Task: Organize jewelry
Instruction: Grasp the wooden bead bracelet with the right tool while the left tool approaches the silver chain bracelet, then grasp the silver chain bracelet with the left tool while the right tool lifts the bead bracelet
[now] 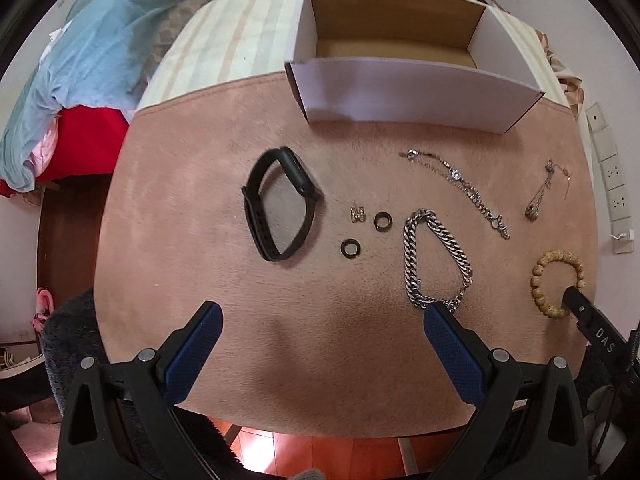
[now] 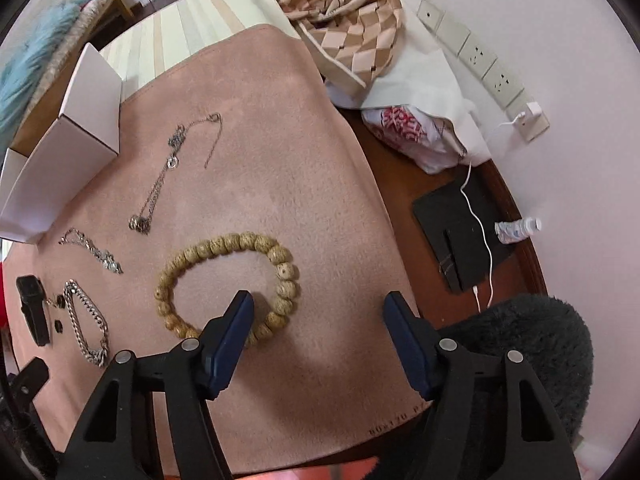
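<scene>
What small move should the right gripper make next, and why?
Probably close the right gripper on the bead bracelet: its jaws are open, one finger inside the loop, the other outside. The box looks empty.

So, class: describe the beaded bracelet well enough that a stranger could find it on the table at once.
Start at the white open box at the far edge of the pink mat, then come to the mat's near right corner. The wooden bead bracelet lies there, with one finger of the right gripper inside its loop. It alone is tan round beads; its neighbours are metal chains.
</scene>
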The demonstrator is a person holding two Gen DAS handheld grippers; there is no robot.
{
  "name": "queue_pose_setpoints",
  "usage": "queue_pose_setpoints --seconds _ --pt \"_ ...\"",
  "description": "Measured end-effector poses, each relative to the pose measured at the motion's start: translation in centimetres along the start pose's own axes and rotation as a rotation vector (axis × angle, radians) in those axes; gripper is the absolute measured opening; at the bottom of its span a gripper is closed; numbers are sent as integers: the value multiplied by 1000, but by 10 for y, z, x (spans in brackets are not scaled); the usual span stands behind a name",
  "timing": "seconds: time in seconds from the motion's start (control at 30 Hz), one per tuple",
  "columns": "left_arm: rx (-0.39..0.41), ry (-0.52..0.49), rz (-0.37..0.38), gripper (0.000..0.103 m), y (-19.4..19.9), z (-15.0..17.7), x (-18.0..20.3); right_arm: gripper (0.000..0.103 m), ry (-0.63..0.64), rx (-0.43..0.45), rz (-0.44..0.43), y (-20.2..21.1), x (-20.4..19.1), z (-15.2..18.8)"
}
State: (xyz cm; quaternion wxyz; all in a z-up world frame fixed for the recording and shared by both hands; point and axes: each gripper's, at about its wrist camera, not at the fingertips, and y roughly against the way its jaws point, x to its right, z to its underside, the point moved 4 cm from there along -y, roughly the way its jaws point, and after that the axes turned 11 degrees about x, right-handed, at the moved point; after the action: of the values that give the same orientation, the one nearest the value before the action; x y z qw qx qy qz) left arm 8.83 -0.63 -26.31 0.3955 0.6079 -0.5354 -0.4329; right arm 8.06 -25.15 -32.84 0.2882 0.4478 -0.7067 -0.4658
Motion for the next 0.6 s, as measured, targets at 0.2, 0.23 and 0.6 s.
queue_pose_setpoints --seconds 0.2,0.23,0.6 --pt "-16 7 5 103 -11 7 0 9 59 54 12 5 -5 -4" --pt "-20 10 5 103 -12 9 -1 9 65 49 0 6 -6 -3" --pt "-39 85 166 94 -31 3 -2 9 41 63 -182 35 -26 11"
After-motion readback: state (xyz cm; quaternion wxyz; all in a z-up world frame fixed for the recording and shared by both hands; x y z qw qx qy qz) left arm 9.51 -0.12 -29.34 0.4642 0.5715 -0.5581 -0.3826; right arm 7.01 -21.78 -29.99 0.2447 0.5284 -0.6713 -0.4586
